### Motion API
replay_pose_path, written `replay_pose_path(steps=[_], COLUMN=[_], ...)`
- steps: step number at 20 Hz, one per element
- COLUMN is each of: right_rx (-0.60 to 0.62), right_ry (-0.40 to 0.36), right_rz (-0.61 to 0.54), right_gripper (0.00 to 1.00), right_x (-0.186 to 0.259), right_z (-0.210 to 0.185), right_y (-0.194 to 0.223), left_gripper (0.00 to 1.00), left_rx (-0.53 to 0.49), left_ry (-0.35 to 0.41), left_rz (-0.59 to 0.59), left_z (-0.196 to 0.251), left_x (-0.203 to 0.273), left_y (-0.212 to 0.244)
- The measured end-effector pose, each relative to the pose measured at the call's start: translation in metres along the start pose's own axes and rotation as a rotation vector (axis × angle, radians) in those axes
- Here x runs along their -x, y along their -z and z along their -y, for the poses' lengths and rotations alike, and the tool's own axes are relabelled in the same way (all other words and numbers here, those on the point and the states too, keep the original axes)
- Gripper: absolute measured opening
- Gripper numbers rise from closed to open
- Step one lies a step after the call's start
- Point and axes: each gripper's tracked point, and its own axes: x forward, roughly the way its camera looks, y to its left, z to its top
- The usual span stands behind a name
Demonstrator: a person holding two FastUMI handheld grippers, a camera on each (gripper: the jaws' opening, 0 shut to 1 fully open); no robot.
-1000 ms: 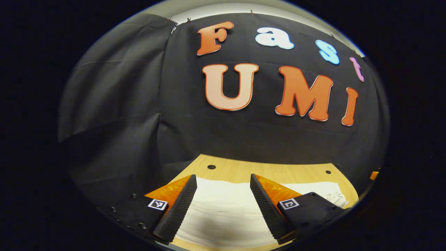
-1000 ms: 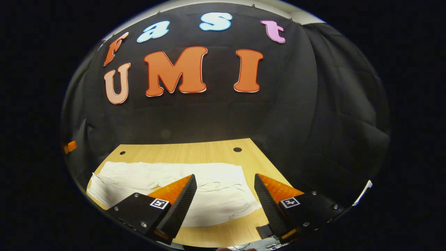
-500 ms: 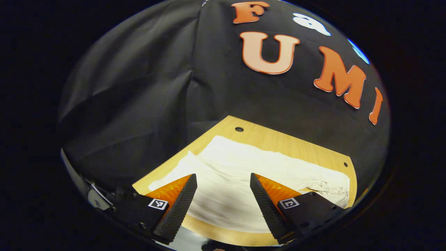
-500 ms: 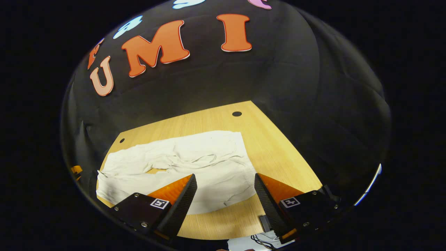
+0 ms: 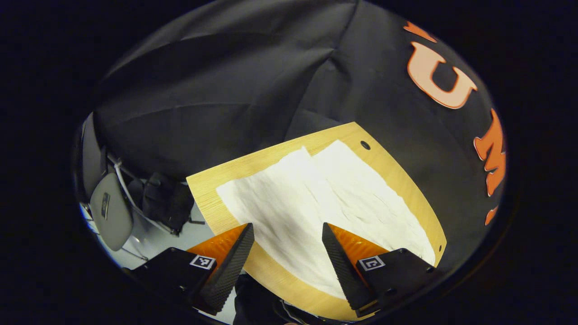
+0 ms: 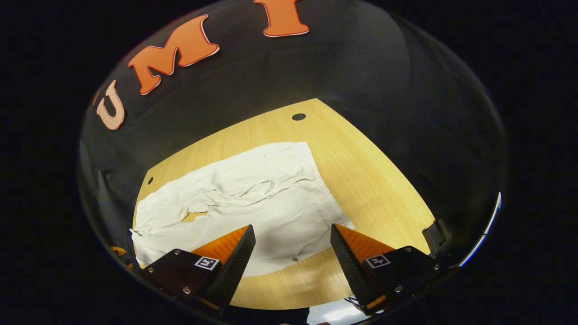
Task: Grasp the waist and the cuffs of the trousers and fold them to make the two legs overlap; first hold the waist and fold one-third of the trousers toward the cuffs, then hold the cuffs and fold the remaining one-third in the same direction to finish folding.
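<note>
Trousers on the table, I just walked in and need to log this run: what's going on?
A person holds a gripper in each hand above pale trousers spread flat on a wooden table. The left gripper hangs open over the leg end, the right gripper open over the waist end. Neither touches the cloth. The two legs lie side by side, not yet overlapped, so no fold has been made.

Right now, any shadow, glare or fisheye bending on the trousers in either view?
Left gripper view: soft shadow on the trousers between the open fingers, table edges bowed. Right gripper view: shadow on the cloth near the fingers, trousers sharp, creases readable, no glare.
</note>
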Motion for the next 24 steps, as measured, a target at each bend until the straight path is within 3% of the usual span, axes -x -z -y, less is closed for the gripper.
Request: replay_pose_path(steps=[6, 11, 12, 18, 21, 22, 24], right_rx=[-0.089, -0.177, -0.185, -0.279, -0.347, -0.354, -0.350], right_ry=[0.049, 0.079, 0.089, 0.117, 0.125, 0.131, 0.154], right_rz=[-0.103, -0.183, -0.191, -0.218, -0.233, -0.230, -0.226], right_gripper=[1.00, 0.99, 0.98, 0.97, 0.97, 0.97, 0.97], right_x=[-0.025, -0.045, -0.048, -0.060, -0.065, -0.067, -0.070], right_z=[0.004, 0.006, 0.008, 0.015, 0.015, 0.016, 0.020], right_y=[0.015, 0.034, 0.036, 0.047, 0.057, 0.058, 0.062], left_gripper=[1.00, 0.99, 0.96, 0.99, 0.75, 0.75, 0.49], left_rx=[0.177, 0.257, 0.272, 0.317, 0.269, 0.244, 0.205], left_ry=[-0.054, -0.082, -0.075, -0.006, 0.023, 0.013, 0.015], left_rz=[-0.080, -0.139, -0.151, -0.146, -0.141, -0.147, -0.151], left_z=[-0.050, -0.083, -0.087, -0.080, -0.069, -0.071, -0.069], left_x=[-0.039, -0.060, -0.065, -0.092, -0.102, -0.104, -0.110], left_y=[-0.013, -0.012, -0.012, -0.030, -0.037, -0.035, -0.036])
